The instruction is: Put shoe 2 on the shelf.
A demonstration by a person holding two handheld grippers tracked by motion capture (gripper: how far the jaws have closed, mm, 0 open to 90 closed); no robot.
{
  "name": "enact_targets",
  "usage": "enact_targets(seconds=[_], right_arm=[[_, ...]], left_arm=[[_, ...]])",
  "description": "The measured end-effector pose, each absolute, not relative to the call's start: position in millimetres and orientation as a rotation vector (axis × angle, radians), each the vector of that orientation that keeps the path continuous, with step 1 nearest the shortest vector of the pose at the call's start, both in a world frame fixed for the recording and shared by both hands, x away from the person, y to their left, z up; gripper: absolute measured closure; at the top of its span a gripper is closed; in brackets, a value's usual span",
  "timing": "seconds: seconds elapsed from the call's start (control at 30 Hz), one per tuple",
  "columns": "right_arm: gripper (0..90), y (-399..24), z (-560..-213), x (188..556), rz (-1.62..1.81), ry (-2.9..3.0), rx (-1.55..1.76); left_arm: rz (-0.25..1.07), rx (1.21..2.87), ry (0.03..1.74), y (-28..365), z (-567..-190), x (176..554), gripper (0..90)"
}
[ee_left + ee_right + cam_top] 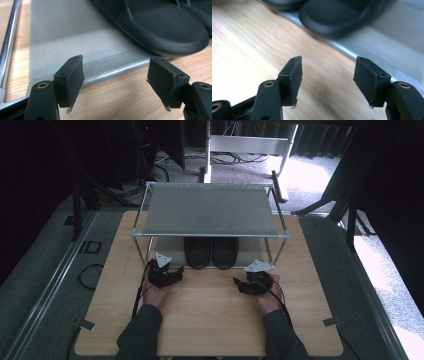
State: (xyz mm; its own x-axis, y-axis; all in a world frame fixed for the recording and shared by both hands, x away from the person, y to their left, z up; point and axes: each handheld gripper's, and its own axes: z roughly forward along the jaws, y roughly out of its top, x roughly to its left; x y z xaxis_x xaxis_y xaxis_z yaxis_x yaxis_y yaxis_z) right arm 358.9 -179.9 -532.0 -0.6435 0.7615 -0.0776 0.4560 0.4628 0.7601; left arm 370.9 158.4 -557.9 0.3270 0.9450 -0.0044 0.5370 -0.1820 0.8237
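A pair of black slippers, left one [197,252] and right one [225,252], lies side by side on the lower grey shelf [172,255] of a two-tier metal rack [210,211]. My left gripper [176,272] rests on the wooden table [210,310] just in front of the rack's left half, jaws open and empty. In the left gripper view the left gripper [115,82] faces the shelf's front hem, with a slipper toe [162,27] beyond. My right gripper [239,284] sits before the rack's right half, open with nothing between its fingers. In the right gripper view the right gripper [327,82] points at a blurred slipper toe [337,15].
The rack's thin metal legs [276,251] stand close to both grippers. Its upper shelf overhangs the slippers. Bare wooden tabletop spreads in front of the hands. Cables trail from both grippers toward the person's sleeves. Dark floor and a table frame lie beyond.
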Motion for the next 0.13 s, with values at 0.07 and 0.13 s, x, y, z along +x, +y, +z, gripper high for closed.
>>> enact_targets(seconds=[0.07, 0.13], right_arm=[[38.3, -191.8, -533.7, 353.3, 1.006, 2.302, 1.040], [36.7, -206.1, -535.8, 348.2, 0.984, 2.287, 1.068]], left_arm=[[0.716, 1.847, 1.297, 156.7, -557.7, 368.5, 29.9], [0.724, 1.846, 1.295, 156.1, -557.6, 367.4, 30.0]])
